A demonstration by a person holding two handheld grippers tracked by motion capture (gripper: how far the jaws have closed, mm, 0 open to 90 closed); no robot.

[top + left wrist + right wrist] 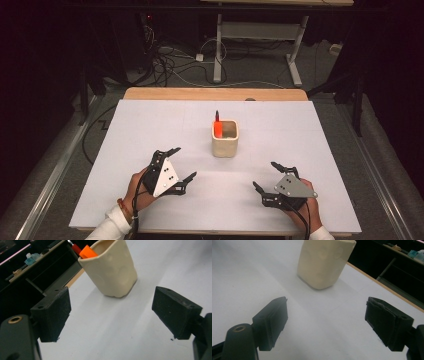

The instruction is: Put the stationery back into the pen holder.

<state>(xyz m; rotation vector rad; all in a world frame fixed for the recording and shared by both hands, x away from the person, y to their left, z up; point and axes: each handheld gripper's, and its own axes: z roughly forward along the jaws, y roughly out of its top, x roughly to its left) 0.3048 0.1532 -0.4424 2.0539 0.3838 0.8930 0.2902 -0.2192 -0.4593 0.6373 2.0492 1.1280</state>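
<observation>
A cream-coloured cup (225, 139) with rounded corners stands upright on the white desk (150, 130), a little beyond the desk's middle and toward its far edge, well apart from the left and right edges. Inside the cup, against its far-left wall, an orange object (218, 129) leans with a thin dark and red tip (217, 115) rising above the rim; in the left gripper view the same orange object (88, 252) shows over the cup's rim (100, 251). The left gripper (179, 165), held in a person's left hand (137, 192), rests near the front edge of the desk, toward the front-left, its jaws spread wide with nothing between them and aimed toward the cup; a grey three-cornered plate (166, 176) sits on top of it. The right gripper (267, 176), held in the right hand (305, 210), lies near the front edge toward the front-right, its jaws likewise spread wide and empty; it carries a similar grey plate (295, 186). In the right gripper view the cup (324, 262) stands ahead of the parted jaws, apart from both. Beyond the far edge of the white surface, a wooden strip (215, 93) of the desk is exposed.
</observation>
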